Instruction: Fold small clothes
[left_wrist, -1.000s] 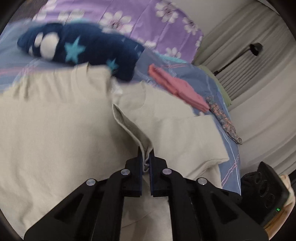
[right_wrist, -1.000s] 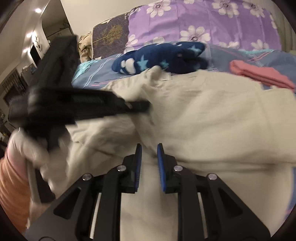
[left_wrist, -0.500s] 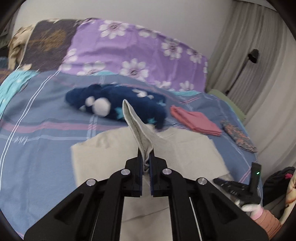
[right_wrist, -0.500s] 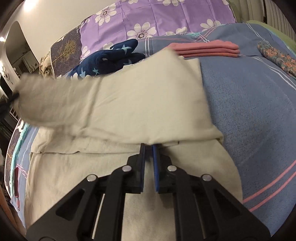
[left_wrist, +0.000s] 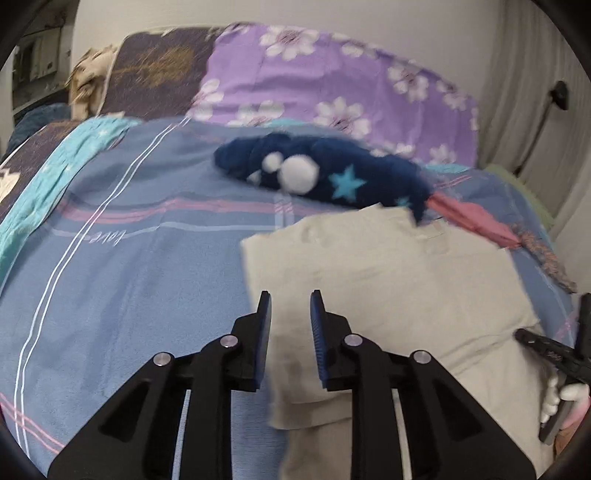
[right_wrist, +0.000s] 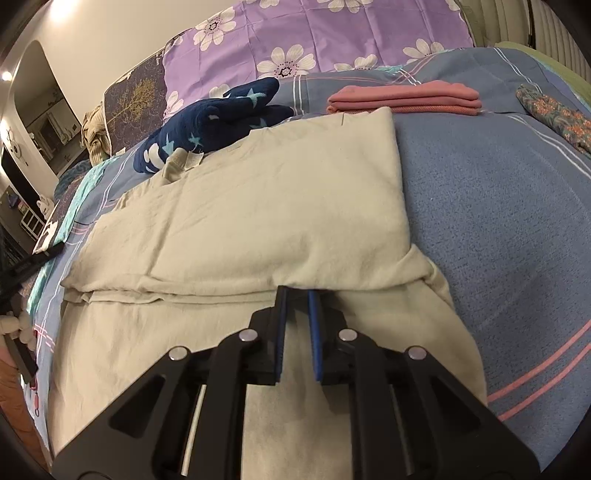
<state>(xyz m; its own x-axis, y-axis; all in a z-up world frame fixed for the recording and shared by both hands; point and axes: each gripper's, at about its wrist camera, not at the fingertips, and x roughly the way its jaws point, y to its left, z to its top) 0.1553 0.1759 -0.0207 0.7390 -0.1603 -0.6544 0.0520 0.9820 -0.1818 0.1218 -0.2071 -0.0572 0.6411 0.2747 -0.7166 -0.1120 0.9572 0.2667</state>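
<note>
Both grippers part: left gripper (left_wrist: 288, 301), just opening, hangs empty; right gripper (right_wrist: 295, 295) releases the shirt (right_wrist: 277, 206), folded flat.

A: Where does the left wrist view look from?
B: Low over the bed (left_wrist: 122, 280), facing the purple pillow (left_wrist: 332, 88).
A: And the right?
B: Close over the shirt (right_wrist: 258, 199), also facing that pillow (right_wrist: 314, 33). Both see the shirt (left_wrist: 388, 266).
</note>
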